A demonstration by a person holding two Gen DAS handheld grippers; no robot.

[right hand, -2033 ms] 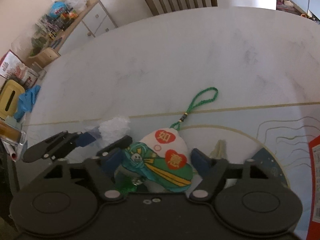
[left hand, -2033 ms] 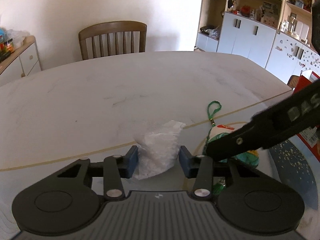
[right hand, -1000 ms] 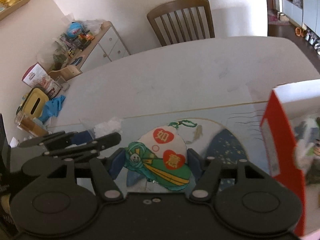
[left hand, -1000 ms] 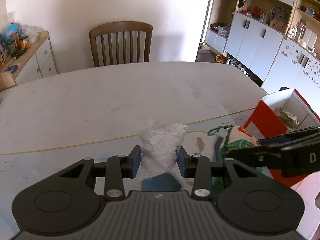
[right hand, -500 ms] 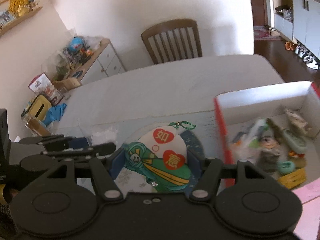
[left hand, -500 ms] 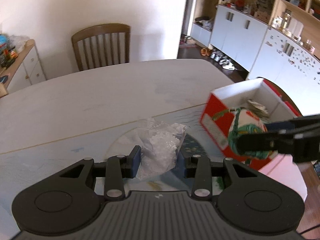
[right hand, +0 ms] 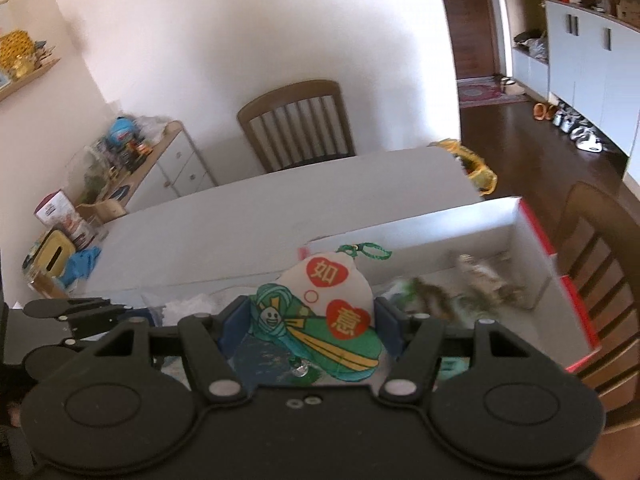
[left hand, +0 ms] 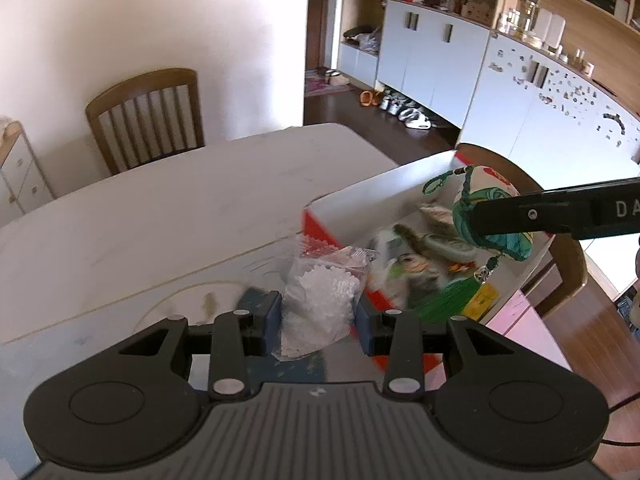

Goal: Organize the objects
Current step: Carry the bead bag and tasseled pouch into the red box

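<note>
Carry step: clear bag (left hand: pixel 320 312) clamped in left gripper (left hand: pixel 318 322), embroidered sachet (right hand: pixel 320 320) in right gripper (right hand: pixel 308 328); release over red box (left hand: pixel 400 192) judged next.

The fabric charm (right hand: pixel 320 320) bears "如" and "意" in red hearts.

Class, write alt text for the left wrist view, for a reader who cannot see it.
The left gripper holds a clear bag of white beads above a pale table, beside an open red and white box of small items. At right, the right gripper holds a green and white charm over the box.
</note>
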